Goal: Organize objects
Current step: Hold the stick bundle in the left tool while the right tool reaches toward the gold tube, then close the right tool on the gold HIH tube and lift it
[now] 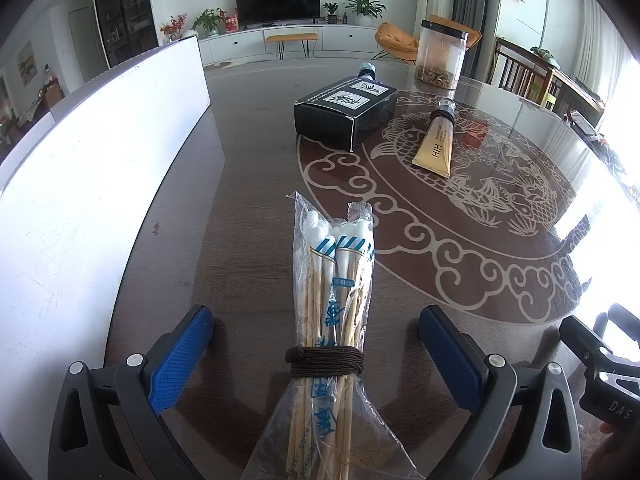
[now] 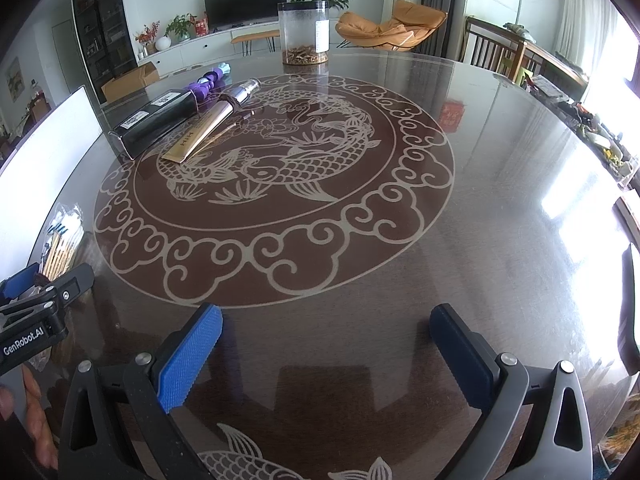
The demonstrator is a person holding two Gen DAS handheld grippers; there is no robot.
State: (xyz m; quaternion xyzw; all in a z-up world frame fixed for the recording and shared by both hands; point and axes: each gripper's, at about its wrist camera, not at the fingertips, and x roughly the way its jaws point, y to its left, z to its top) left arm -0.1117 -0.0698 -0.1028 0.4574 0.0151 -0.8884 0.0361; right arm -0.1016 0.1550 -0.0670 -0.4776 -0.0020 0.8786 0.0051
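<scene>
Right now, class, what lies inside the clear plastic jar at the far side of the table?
The clear plastic jar holds a shallow layer of brownish dried pieces at its bottom; above them it looks empty. What the pieces are cannot be told, and a white label covers part of one wall.

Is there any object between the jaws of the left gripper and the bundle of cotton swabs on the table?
Nothing visible is in the way. The left gripper has its jaws open on either side of the cotton swab bundle, with only bare table between each jaw and the bag. The black box and gold tube lie farther ahead.
</scene>
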